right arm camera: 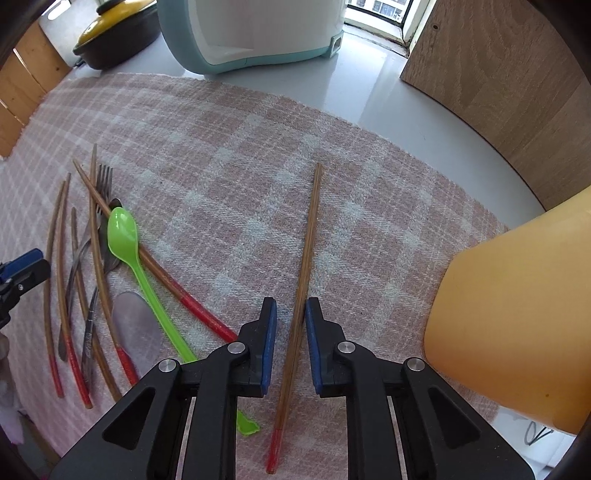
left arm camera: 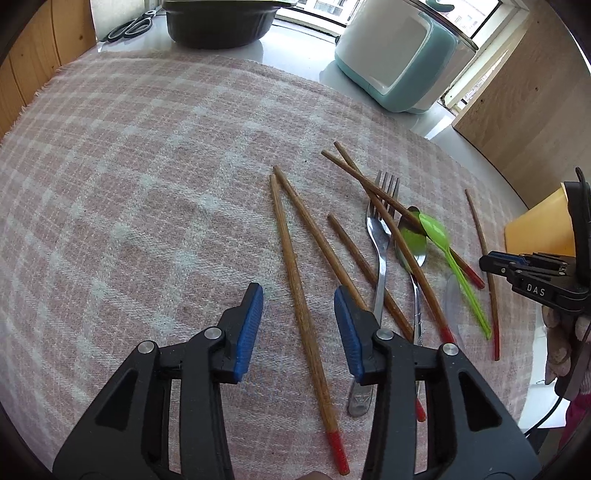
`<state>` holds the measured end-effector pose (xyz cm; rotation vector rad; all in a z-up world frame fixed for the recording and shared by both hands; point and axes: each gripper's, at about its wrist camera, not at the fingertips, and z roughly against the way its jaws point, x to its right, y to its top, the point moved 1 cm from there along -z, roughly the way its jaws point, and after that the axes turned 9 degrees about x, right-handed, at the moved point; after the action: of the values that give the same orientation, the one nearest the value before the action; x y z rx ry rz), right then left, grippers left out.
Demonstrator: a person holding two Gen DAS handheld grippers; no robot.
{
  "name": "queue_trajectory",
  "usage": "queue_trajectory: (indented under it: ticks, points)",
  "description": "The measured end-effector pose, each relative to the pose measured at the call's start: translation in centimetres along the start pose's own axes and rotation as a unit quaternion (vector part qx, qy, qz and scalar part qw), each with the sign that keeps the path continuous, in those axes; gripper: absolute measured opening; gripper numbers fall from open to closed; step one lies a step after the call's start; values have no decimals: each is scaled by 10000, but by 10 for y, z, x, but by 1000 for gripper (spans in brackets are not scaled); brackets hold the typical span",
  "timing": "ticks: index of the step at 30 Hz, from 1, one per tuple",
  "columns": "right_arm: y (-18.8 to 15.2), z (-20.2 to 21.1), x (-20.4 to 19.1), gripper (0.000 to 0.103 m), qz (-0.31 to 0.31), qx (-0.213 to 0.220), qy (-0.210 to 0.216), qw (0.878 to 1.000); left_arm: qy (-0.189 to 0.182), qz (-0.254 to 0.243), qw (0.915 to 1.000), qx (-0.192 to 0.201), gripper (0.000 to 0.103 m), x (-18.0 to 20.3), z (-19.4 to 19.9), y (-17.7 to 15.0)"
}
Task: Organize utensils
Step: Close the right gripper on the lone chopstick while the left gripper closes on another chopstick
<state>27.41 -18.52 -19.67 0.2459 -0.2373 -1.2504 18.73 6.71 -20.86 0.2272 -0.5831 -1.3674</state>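
Several wooden chopsticks with red ends lie on the pink checked cloth [left arm camera: 129, 166]. My left gripper [left arm camera: 298, 314] is open, its jaws either side of one chopstick [left arm camera: 299, 295]. A metal fork [left arm camera: 380, 240], a metal spoon [left arm camera: 413, 251], a green plastic spoon [left arm camera: 454, 266] and a clear plastic spoon [right arm camera: 136, 325] lie among crossed chopsticks to its right. My right gripper [right arm camera: 290, 332] is open, with narrow gaps either side of a lone chopstick [right arm camera: 306, 251] lying on the cloth. An orange cup [right arm camera: 517, 332] stands to its right.
A teal and white appliance [left arm camera: 399, 59] and a black pot [left arm camera: 218, 22] stand at the back on the grey counter. Scissors [left arm camera: 131, 26] lie at the back left. Wooden panels [right arm camera: 517, 81] rise on the right and left. The cloth's front edge is close.
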Motion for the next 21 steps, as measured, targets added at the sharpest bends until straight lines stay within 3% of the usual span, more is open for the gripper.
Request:
queue_trajectory:
  ticks: [2, 5, 13, 21]
  points:
    - [6, -3, -1, 14, -21, 9, 4, 10000, 192, -134, 9997, 88, 17, 1, -1, 0]
    - [8, -2, -3, 9, -8, 11, -34, 10000, 82, -73, 9999, 126, 8, -6, -3, 2]
    - [4, 10, -21, 5, -155, 186, 27, 9997, -252, 153, 9995, 108, 6, -26, 12, 3]
    - [-13, 42, -33, 5, -513, 509, 96, 9973, -568, -102, 9977, 343, 5, -25, 45, 10]
